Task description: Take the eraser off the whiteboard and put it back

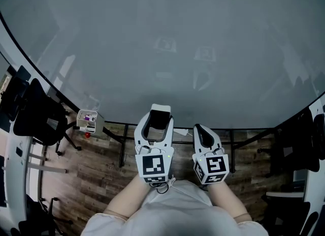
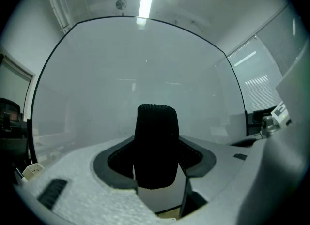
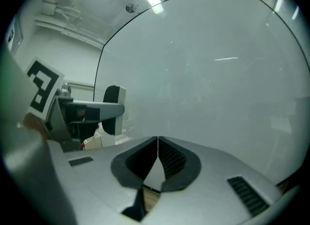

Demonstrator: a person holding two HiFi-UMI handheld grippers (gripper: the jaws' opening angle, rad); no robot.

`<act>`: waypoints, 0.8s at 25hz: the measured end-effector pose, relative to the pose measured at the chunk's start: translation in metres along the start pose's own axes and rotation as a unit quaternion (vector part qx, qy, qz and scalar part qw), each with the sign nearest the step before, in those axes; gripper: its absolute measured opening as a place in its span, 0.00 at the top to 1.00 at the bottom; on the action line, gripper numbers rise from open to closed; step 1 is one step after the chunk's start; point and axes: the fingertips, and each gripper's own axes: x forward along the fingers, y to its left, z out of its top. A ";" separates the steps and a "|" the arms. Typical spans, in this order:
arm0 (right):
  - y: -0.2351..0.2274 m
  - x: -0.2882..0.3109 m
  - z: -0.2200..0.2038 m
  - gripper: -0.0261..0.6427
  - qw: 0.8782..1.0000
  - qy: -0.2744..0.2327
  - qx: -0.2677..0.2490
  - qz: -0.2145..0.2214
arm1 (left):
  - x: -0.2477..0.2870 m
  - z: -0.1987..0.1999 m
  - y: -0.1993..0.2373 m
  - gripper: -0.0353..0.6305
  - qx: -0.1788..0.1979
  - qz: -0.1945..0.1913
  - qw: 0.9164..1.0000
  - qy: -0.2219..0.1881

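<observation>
The whiteboard (image 1: 167,47) fills most of the head view and stands close in front of both grippers. A black eraser (image 2: 156,137) with a white back (image 1: 160,109) stands upright between the jaws of my left gripper (image 1: 159,117), whose pads press on its two sides. In the right gripper view the same eraser (image 3: 114,116) shows at the left, held level in front of the board (image 3: 218,74); I cannot tell whether it touches the board. My right gripper (image 1: 204,134) hangs just right of the left one, shut and empty, its pads (image 3: 164,157) meeting.
A dark chair (image 1: 35,113) and a small white holder with bits in it (image 1: 88,121) stand at the left. Black table legs (image 1: 122,146) cross the wood floor below the board. More dark chairs (image 1: 299,146) are at the right.
</observation>
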 end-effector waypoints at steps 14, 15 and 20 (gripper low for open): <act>0.010 -0.025 0.003 0.92 1.000 -0.016 -0.012 -0.010 | -0.039 -0.054 -0.021 0.56 -0.048 -0.021 0.997 0.062; 0.010 -0.026 0.003 0.92 1.000 -0.016 -0.013 -0.010 | -0.040 -0.055 -0.023 0.56 -0.057 -0.025 0.996 0.064; 0.013 -0.030 0.007 0.92 1.000 -0.022 -0.016 -0.010 | -0.040 -0.048 -0.023 0.56 -0.058 -0.028 0.996 0.059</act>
